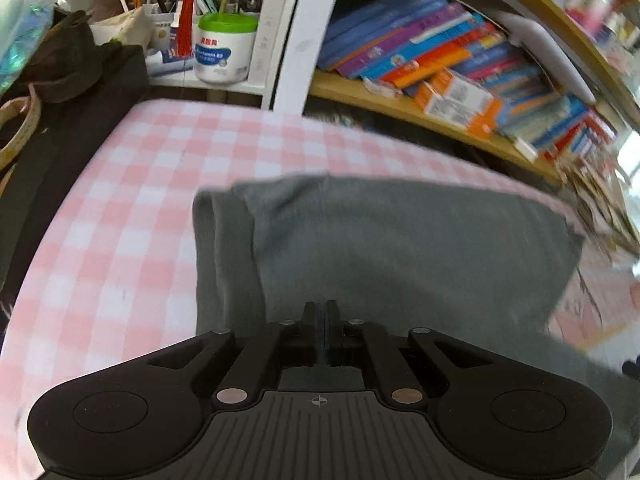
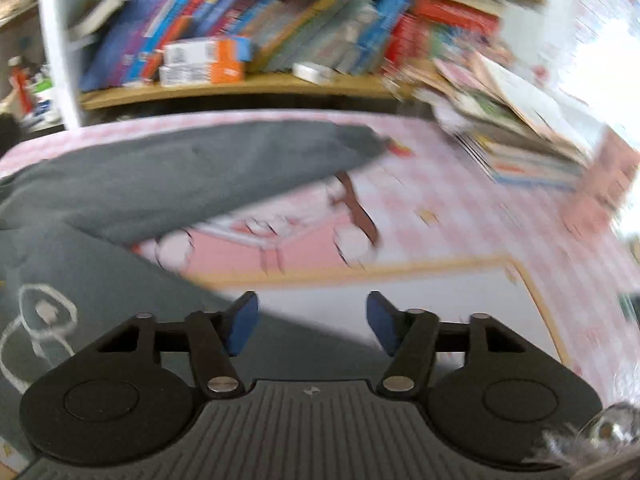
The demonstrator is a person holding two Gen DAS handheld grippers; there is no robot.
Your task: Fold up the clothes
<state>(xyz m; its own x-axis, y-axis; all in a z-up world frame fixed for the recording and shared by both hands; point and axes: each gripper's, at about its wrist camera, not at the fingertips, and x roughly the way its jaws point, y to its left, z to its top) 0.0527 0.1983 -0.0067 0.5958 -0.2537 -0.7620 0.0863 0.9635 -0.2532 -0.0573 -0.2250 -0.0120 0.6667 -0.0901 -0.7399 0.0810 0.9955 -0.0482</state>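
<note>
A grey garment (image 1: 400,248) lies spread on a pink checked tablecloth (image 1: 120,220), with a folded sleeve along its left side. My left gripper (image 1: 320,308) is shut, its fingertips pressed together right at the cloth and seemingly pinching it. In the right wrist view the same garment (image 2: 160,176) fills the left half; a white line drawing (image 2: 44,312) is printed on its near part, and a far flap looks raised off the table. My right gripper (image 2: 312,312) stands open over the garment's right edge, with nothing between its blue pads (image 2: 244,320).
Behind the table runs a wooden shelf of leaning books (image 1: 440,60). A green-lidded tub (image 1: 224,52) and pen holders stand at the back left beside a dark bag (image 1: 80,80). A pile of books and papers (image 2: 520,152) sits on the table's far right.
</note>
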